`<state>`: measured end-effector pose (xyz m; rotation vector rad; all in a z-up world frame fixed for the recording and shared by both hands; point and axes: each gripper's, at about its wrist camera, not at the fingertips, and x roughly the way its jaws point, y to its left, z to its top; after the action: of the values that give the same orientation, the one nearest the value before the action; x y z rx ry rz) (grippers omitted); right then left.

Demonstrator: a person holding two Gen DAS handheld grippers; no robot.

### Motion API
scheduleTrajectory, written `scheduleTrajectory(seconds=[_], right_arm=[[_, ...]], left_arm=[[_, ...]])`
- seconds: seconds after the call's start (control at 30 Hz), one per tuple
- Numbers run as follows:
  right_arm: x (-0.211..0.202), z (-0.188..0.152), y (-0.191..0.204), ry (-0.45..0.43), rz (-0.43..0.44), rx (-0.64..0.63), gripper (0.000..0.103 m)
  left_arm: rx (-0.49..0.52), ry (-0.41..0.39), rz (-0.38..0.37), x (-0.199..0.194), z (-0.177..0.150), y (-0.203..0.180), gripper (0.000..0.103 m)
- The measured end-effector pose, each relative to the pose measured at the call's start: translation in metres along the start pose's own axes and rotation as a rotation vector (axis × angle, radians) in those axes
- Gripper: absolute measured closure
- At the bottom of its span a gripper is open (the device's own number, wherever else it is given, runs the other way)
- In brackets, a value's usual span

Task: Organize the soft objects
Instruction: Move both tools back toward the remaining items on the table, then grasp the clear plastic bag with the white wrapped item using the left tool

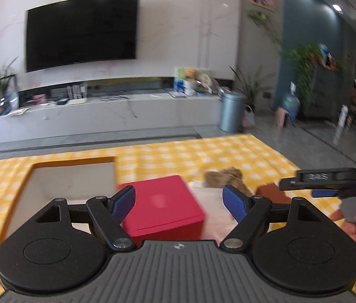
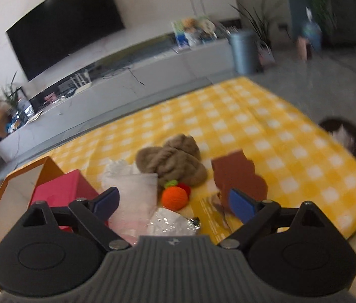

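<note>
We find the left gripper (image 1: 179, 202) with its blue fingers wide apart and nothing clamped; a red box (image 1: 164, 208) sits on the table between and beyond them. The right gripper (image 2: 174, 202) also has its fingers apart and empty. On the yellow checked cloth (image 2: 253, 116), near its front edge, lie a tan yarn skein (image 2: 175, 162), an orange knitted ball (image 2: 174, 198), white folded fabric (image 2: 132, 189) and a brown cloth (image 2: 238, 176), grouped closely. An open carton (image 1: 71, 176) stands at left.
</note>
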<state>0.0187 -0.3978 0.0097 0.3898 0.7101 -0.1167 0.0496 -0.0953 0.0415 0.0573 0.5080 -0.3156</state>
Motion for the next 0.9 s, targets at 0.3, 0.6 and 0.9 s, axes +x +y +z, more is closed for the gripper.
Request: scheduleTrajectory(seconds=[0.3, 0.6, 0.9], right_arm=[[0.040, -0.006, -0.055, 0.121, -0.047, 0.186, 0.011], [0.053, -0.019, -0.082, 0.194, -0.057, 0.234, 0.012], [0.044, -0.016, -0.071, 0.162, -0.140, 0.175, 0.012]], left_arm=[[0.082, 0.101, -0.034, 0.069, -0.008, -0.051, 0.011], [0.178, 0.142, -0.105, 0.092, -0.035, -0.082, 0.011], [0.308, 0.191, -0.207, 0.116, -0.080, -0.121, 0.011]])
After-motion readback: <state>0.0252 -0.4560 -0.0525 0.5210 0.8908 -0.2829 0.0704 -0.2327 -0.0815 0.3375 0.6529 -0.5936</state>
